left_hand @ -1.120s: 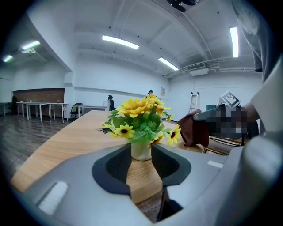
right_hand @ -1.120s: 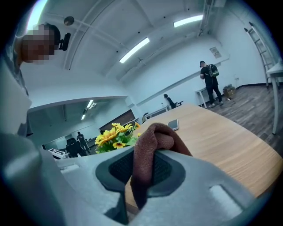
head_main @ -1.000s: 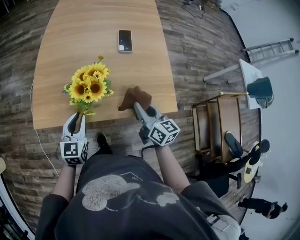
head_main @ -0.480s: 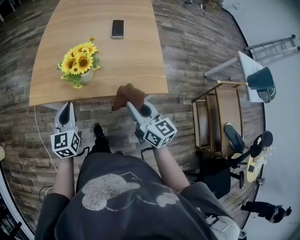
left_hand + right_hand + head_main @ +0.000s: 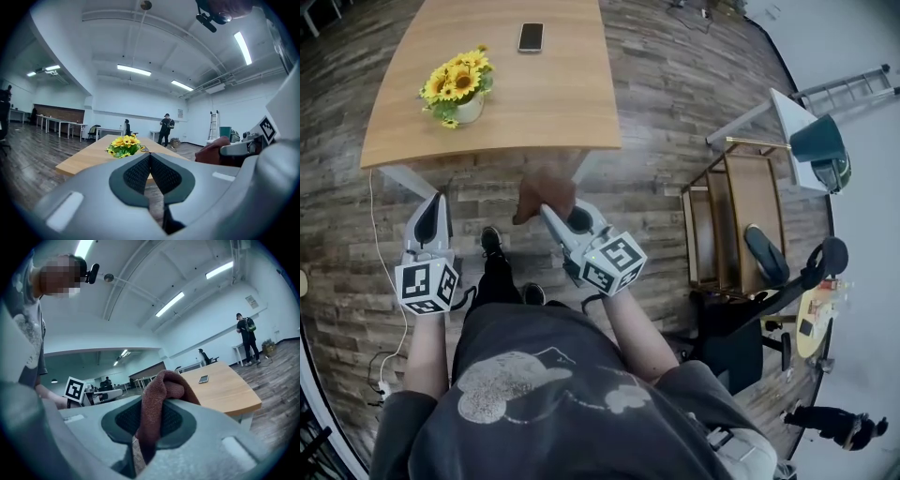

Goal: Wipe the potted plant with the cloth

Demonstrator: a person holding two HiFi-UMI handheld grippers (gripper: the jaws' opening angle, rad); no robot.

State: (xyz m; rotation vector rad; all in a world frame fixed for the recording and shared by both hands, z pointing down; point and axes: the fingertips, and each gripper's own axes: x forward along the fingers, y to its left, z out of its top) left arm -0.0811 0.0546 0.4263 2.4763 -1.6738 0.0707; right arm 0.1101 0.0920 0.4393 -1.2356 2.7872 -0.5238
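Both grippers have been drawn back off the table (image 5: pixel 553 112) since a second ago, and the potted plant (image 5: pixel 457 84) is left well ahead of them. The left gripper (image 5: pixel 434 202) is seen closed on nothing, pads pressed together. Beside it, the cloth (image 5: pixel 542 190) is clamped in the right gripper (image 5: pixel 551 211). Were that pinch loosened, the cloth could be dropped on the floor.

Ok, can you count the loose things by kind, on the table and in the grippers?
Potted plant: 1, on the table
Phone: 1, on the table
Cloth: 1, in the right gripper
Total: 3
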